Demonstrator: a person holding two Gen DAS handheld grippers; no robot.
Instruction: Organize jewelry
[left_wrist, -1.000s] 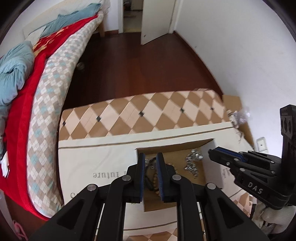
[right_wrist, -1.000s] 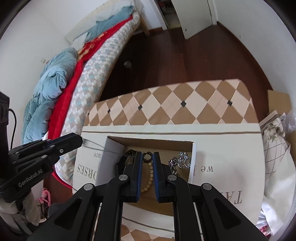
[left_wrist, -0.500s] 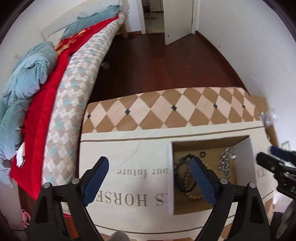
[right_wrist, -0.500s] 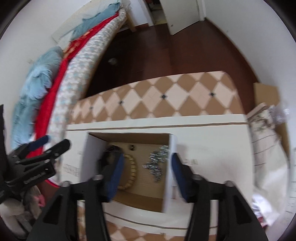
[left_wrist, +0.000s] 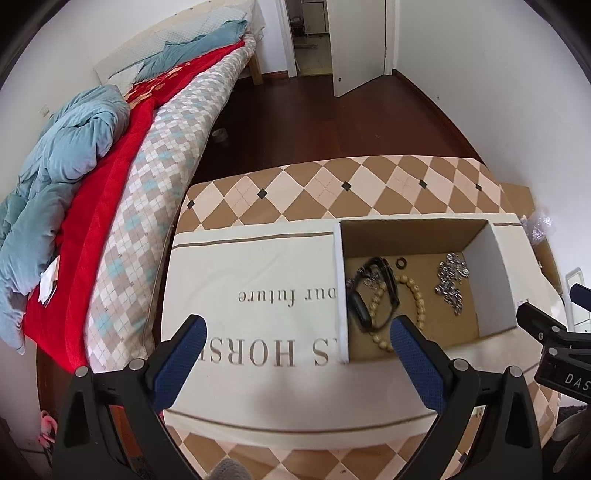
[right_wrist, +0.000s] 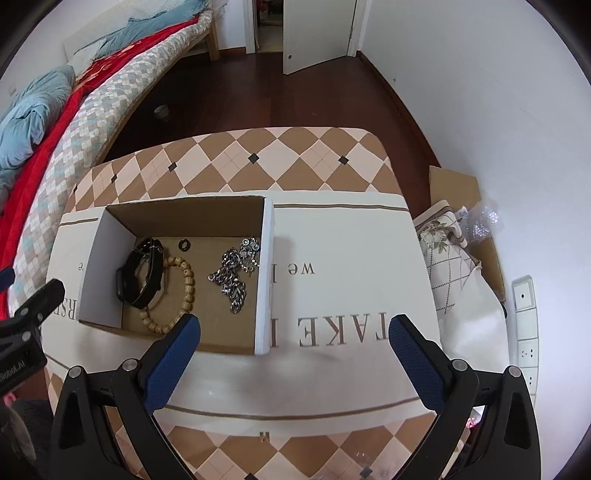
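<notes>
A cardboard box (right_wrist: 173, 218) is set on a cream printed cloth (right_wrist: 343, 306) over the diamond-patterned table (right_wrist: 280, 158). Both the left gripper (left_wrist: 297, 354) and right gripper (right_wrist: 295, 350) are held with jaws wide apart, nothing gripped. Inside the box, a black watch (right_wrist: 138, 277) lies at 9 o'clock, touching a wooden bead bracelet (right_wrist: 177, 295); a silver chain (right_wrist: 232, 277) is heaped at 3 o'clock, a small dark ring (right_wrist: 183, 244) at 12. Overlapping pieces could be dragged out together, and chain links could be snagged or slip.

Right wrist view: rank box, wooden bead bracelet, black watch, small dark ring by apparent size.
1. cardboard box
2. wooden bead bracelet
3. black watch; close to the bracelet in extent and overlapping it, so 2 and 3 are uncertain
4. small dark ring
</notes>
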